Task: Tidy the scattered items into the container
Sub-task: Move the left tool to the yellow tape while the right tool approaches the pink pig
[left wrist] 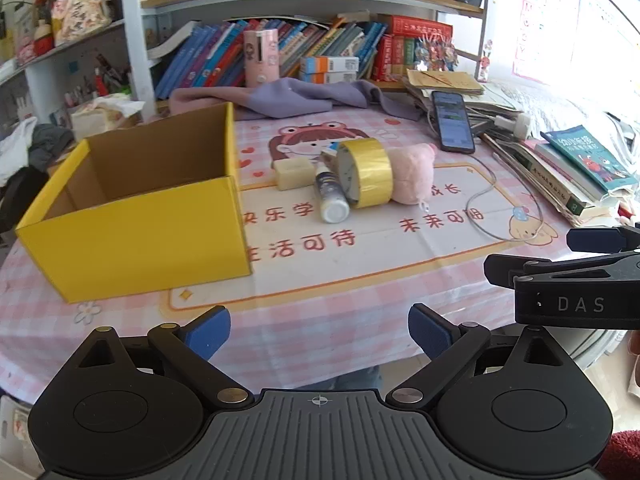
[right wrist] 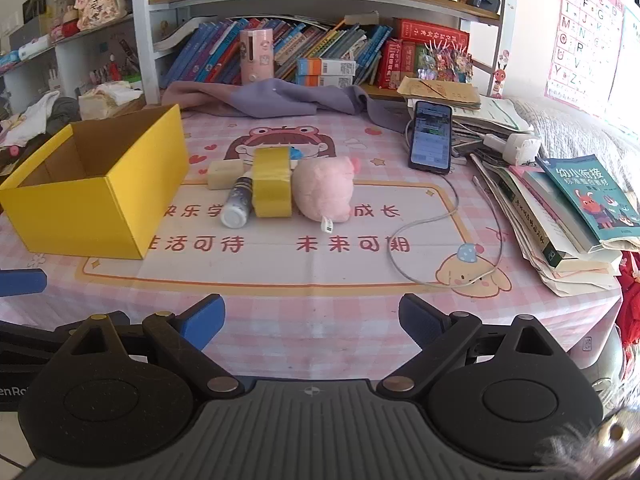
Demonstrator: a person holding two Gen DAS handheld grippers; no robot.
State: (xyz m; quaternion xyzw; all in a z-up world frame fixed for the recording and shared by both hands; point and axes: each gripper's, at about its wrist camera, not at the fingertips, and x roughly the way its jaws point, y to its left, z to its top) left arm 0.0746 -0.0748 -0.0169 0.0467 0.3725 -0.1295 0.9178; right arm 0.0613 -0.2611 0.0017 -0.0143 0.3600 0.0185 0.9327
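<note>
The yellow cardboard box point(right wrist: 92, 184) stands empty on the counter point(right wrist: 320, 320); just beside it huddle a pink plush toy point(right wrist: 324, 190), a gold tape roll point(right wrist: 272, 188), a small bottle point(right wrist: 238, 204) and a cream block point(right wrist: 224, 174); both left tongs point(left wrist: 319, 336) and right tongs point(right wrist: 312, 326) hang spread, empty, near the counter's front edge; the approach step, I judge; next, reach in and pinch one item.

"das" stood in pale letters on the black gripper body point(left wrist: 580, 304) at right of the left wrist view. tablecloth point(right wrist: 280, 264) bore red characters "未来可期" and "成长". teal book point(right wrist: 588, 196) cover read "幼小衔接". wall poster point(right wrist: 580, 28) carried alphabet letters.
</note>
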